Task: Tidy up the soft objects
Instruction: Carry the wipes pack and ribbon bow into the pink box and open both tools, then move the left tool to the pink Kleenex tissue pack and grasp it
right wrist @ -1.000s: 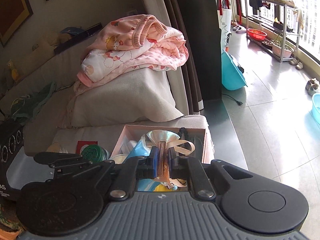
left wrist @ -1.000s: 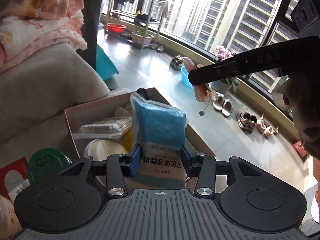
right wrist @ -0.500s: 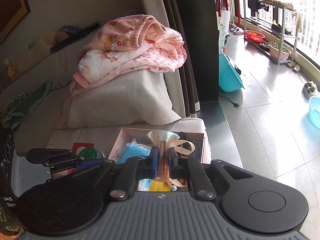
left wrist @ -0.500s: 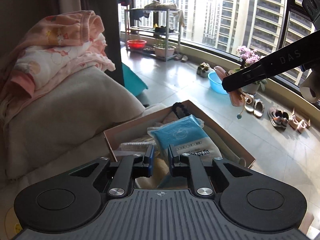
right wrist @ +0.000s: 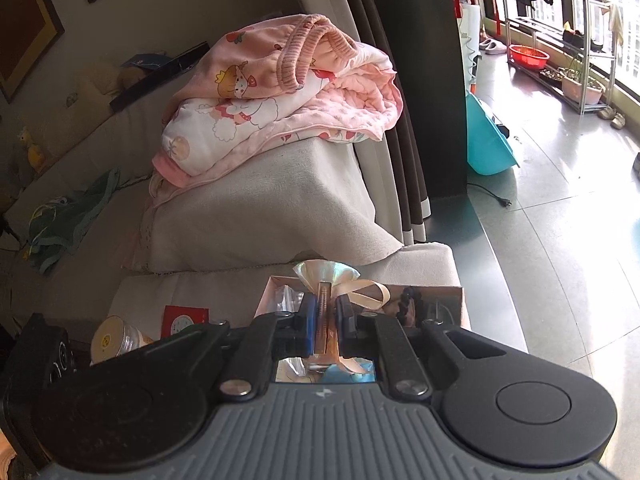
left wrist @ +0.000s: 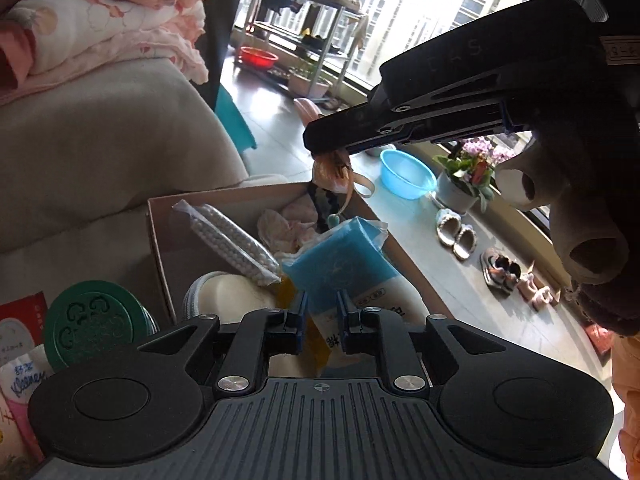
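Both grippers closed over the open cardboard box

A small peach organza pouch with a ribbon drawstring (right wrist: 326, 280) is pinched between the pressed-together jaws of the right gripper (right wrist: 324, 312) and hung above the far edge of the brown cardboard box (left wrist: 160, 248). A blue-and-white plastic soft pack (left wrist: 340, 268) stands tilted in the box's near half; its lower end is seen between the nearly shut jaws of the left gripper (left wrist: 321, 312), though contact cannot be told. Both grippers are angled downward, the right one (left wrist: 344, 136) reaching in from the right above the box.
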`<state>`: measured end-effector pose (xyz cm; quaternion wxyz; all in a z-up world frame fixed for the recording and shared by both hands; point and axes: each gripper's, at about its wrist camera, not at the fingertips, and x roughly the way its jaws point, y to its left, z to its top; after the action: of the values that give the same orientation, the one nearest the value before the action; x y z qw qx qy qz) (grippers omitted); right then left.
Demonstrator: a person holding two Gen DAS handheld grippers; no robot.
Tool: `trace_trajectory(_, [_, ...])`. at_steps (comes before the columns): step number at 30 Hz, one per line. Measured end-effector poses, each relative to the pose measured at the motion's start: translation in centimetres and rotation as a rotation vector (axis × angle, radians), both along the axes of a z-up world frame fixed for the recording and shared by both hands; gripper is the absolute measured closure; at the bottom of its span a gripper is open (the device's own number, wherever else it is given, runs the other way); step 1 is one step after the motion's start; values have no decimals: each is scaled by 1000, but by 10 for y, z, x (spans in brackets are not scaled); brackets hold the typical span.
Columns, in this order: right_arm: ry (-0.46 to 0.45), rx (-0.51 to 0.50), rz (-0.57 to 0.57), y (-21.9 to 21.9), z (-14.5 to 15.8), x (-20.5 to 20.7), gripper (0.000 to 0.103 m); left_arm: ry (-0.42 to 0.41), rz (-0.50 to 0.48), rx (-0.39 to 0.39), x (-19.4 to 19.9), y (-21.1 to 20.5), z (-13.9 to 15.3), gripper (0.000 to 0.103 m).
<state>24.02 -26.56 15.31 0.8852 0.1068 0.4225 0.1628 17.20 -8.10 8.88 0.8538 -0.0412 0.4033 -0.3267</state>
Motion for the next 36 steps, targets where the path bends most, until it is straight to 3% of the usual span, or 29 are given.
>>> trace_trajectory(4, [117, -46, 22, 32, -27, 43, 89, -29, 19, -27, -13, 32, 19, 85])
trace_trajectory(6, [193, -95, 4, 41, -45, 57, 75, -34, 37, -41, -19, 51, 28, 85])
trace_trajectory(7, [218, -112, -5, 43, -53, 61, 74, -41, 49, -48, -22, 61, 31, 84])
trace_trajectory(11, [247, -122, -56, 35, -61, 57, 71, -82, 124, -109, -35, 109, 41, 84])
trace_trajectory(13, [220, -128, -75, 31, -54, 46, 70, -112, 189, -147, -39, 139, 45, 84])
trace_trajectory(16, [111, -179, -65, 35, -32, 21, 66, -139, 295, -172, -38, 185, 52, 84])
trace_trajectory(19, [-34, -221, -25, 49, -9, -13, 45, -89, 401, -169, -29, 224, 49, 84])
trace_trajectory(22, [-107, -218, 45, 74, 1, -41, 42, -77, 444, -170, -32, 248, 42, 84])
trace_trajectory(26, [-110, -219, 180, 117, 1, -60, 41, -68, 406, -189, -57, 255, 32, 84])
trace_trajectory(30, [-99, -248, 256, 152, 2, -53, 41, -70, 291, -139, -89, 231, 23, 84])
trace_trajectory(33, [-78, -207, 290, 165, 2, -54, 41, -15, 184, -94, -104, 207, 4, 84])
trace_trajectory(36, [-60, -154, 359, 176, -7, -69, 41, 54, 211, -79, -105, 187, -23, 84])
